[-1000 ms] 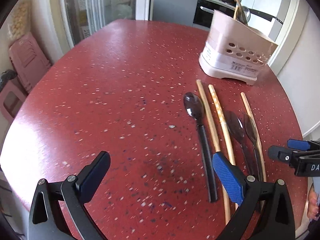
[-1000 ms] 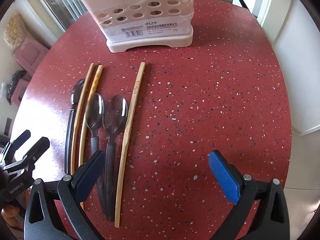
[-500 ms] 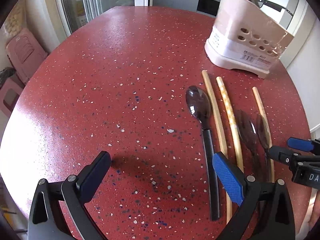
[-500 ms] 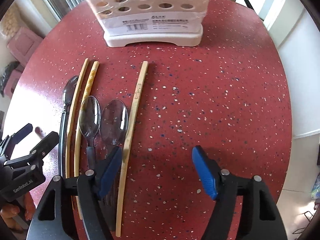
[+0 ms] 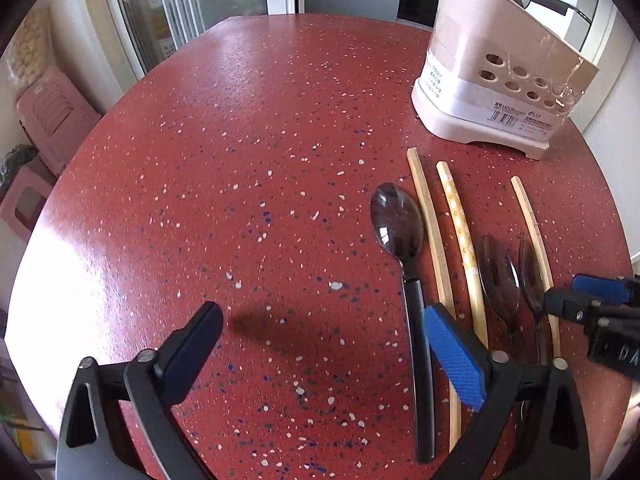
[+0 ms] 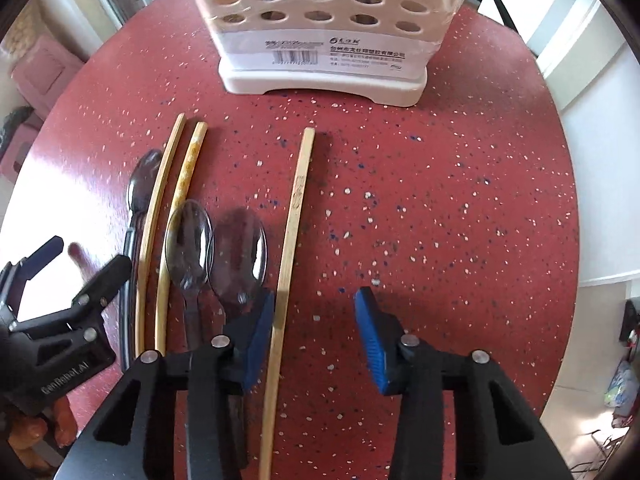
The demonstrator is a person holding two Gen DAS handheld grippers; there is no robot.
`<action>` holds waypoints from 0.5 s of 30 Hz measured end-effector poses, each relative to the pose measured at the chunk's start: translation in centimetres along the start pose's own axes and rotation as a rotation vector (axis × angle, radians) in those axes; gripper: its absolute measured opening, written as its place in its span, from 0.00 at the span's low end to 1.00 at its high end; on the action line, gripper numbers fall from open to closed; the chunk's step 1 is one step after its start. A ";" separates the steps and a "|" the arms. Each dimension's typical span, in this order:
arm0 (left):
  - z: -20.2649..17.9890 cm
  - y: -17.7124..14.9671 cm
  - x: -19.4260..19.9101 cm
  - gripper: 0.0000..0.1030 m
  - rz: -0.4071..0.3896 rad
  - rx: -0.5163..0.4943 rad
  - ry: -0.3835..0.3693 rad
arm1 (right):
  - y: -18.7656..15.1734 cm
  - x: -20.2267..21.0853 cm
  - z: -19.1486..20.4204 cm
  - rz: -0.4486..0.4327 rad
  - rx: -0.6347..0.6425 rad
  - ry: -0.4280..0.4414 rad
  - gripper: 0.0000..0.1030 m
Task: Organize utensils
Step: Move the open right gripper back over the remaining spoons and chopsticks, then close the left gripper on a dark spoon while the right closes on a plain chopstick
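Both grippers gape apart over the red speckled table (image 6: 460, 184): right gripper (image 6: 314, 336) straddling the lone chopstick (image 6: 294, 216), left gripper (image 5: 320, 352) empty at nine o'clock.

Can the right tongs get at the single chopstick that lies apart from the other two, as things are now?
Probably yes. The right tongs are open with the single chopstick between the jaws, beside the left pad; nothing covers it, though a spoon lies close.
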State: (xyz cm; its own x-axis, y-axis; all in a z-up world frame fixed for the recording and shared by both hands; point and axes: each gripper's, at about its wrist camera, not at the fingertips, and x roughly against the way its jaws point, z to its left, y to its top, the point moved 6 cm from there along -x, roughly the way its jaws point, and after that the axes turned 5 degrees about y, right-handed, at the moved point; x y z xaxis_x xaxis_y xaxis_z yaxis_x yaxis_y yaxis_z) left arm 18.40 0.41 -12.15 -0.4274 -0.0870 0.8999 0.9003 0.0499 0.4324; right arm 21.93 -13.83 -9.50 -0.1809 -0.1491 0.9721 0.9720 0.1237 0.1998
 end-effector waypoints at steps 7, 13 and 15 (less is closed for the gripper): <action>-0.4 0.8 -0.3 1.00 0.023 0.000 -0.013 | 1.0 -0.4 0.1 0.038 0.031 -0.029 0.41; -1.1 1.4 -0.7 1.00 0.042 -0.013 -0.009 | 1.3 -0.8 2.2 0.048 0.069 -0.042 0.41; -0.9 1.2 -0.6 1.00 0.052 -0.016 -0.006 | 1.4 -1.0 2.2 0.054 0.077 -0.045 0.41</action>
State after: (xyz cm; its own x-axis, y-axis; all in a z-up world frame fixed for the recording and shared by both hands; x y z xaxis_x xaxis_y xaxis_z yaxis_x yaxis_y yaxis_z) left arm 19.80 -0.36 -12.23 -0.3806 -0.0788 0.9214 0.9225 0.0378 0.3842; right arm 23.10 -11.31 -9.93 -0.1365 -0.0962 0.9860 0.9664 0.2060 0.1539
